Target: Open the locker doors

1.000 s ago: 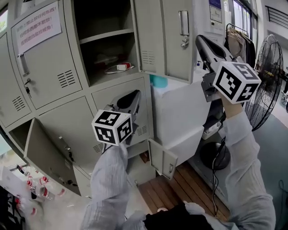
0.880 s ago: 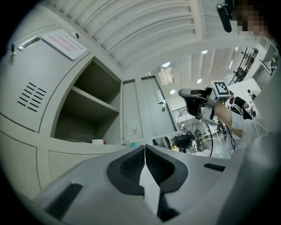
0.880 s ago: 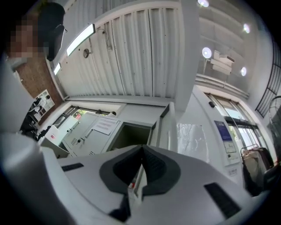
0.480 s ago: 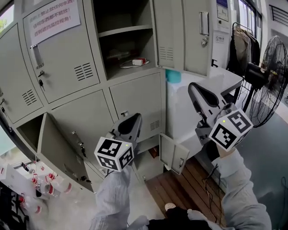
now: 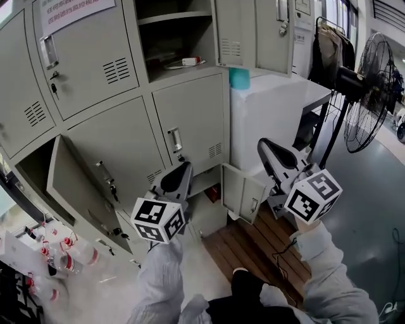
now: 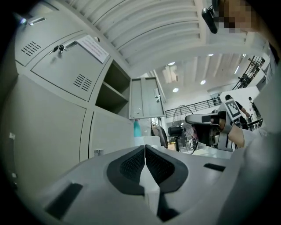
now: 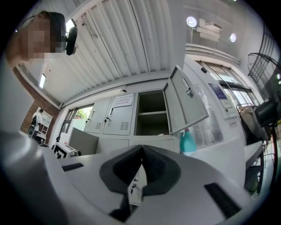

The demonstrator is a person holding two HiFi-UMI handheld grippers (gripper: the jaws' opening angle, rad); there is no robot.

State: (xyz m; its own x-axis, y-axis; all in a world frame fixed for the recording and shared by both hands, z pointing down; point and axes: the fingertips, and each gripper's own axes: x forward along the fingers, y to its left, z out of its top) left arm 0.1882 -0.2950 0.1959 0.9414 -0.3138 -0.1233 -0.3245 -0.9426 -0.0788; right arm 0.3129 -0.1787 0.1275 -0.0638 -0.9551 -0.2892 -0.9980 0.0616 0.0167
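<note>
grey lockers (image 5: 117,136) w/ some doors (image 5: 253,31) open, wood floor (image 5: 262,250), fan (image 5: 370,88) nearby.

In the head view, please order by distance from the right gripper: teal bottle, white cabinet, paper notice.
1. White cabinet, just ahead of the right gripper.
2. Teal bottle, at its far left corner.
3. Paper notice, far at the upper left.

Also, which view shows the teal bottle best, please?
The right gripper view: the teal bottle looks largest, neck included. The head view hides its top behind an open door; the left gripper view shows it tiny.
</note>
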